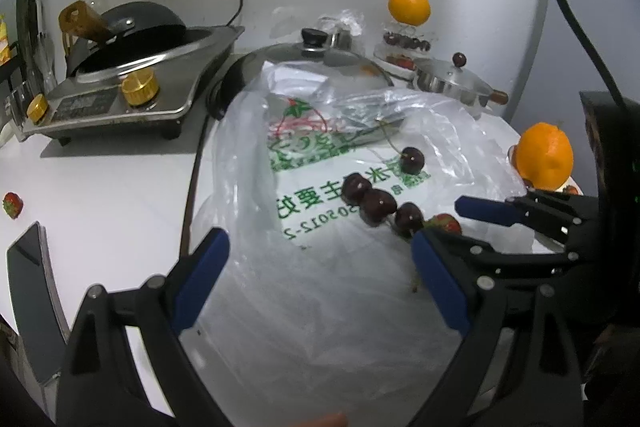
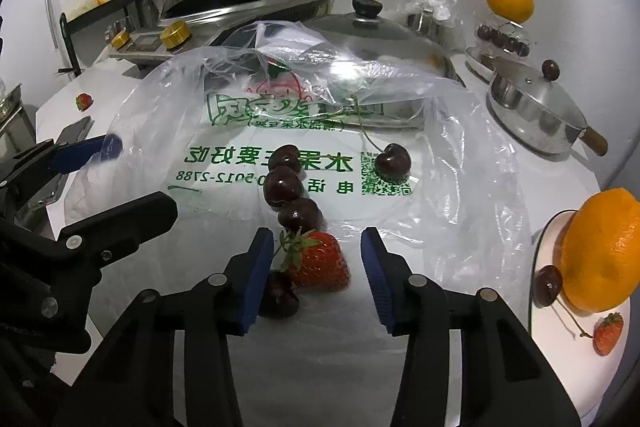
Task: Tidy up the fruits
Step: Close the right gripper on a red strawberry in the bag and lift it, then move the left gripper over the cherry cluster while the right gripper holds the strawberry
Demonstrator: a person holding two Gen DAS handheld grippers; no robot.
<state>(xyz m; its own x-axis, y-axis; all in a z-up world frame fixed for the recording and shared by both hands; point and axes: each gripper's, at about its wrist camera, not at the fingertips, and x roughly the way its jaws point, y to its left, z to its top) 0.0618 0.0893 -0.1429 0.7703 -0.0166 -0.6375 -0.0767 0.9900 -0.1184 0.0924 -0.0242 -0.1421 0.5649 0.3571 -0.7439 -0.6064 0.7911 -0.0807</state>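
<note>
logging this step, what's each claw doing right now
Left claw: open wide over the plastic bag, holding nothing.
Right claw: open around the strawberry, pads not yet touching it.

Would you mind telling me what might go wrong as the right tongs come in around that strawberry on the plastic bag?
1. A cherry lies against the strawberry by the left pad of the right tongs; it may get pinched too.
2. The strawberry is soft; a firm squeeze may bruise it.
3. The plastic bag is loose and could snag and drag the other cherries.
</note>
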